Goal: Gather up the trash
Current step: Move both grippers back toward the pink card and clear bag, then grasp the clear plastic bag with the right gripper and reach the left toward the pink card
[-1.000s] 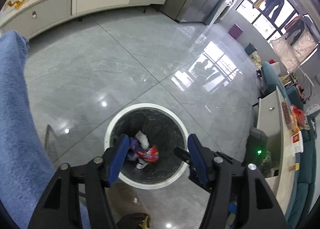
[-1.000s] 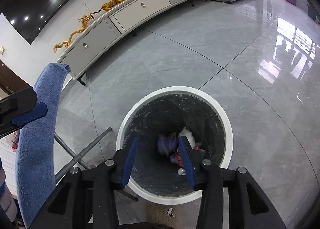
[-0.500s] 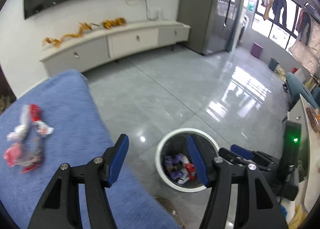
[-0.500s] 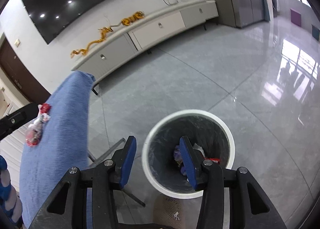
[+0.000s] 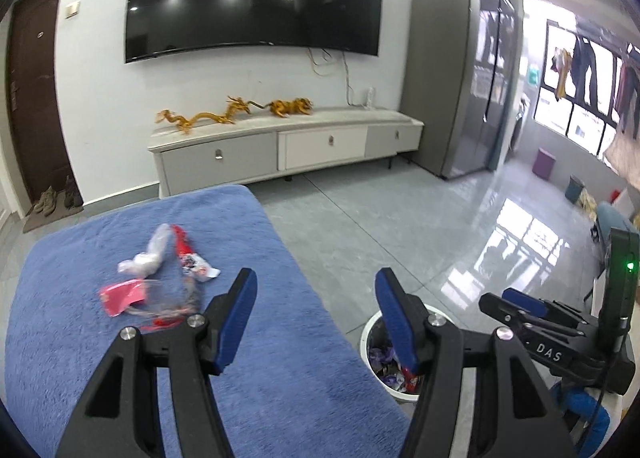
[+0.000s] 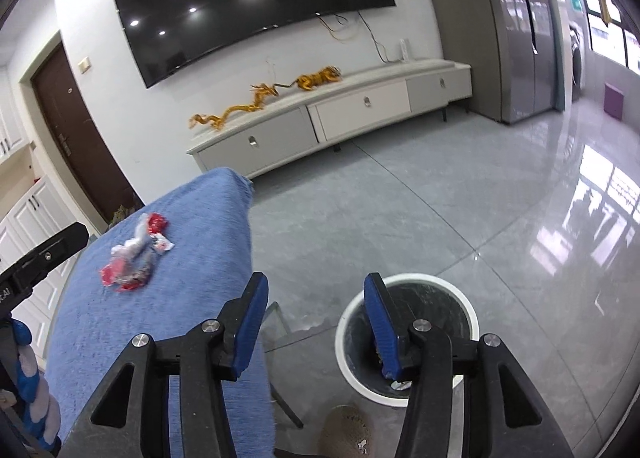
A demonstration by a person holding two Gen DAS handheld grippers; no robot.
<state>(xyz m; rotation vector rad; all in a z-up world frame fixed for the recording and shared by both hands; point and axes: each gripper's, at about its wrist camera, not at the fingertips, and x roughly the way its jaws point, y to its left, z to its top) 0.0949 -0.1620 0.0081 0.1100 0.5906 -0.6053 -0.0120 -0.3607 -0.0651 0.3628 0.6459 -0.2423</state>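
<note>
Both grippers empty, fingers spread wide: left gripper (image 5: 314,292), right gripper (image 6: 316,296). Wrappers (image 5: 160,282) lie clustered on the blue-covered table (image 5: 280,378); bin (image 6: 406,338) sits on the floor beside it. One wrapper should be approached low, pinched at its crumpled bulk, not the clear film.

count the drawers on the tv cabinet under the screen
3, side by side along the tv cabinet: a grey drawer at left, a white drawer in the middle, a smaller grey drawer at right. None looks hidden.
</note>
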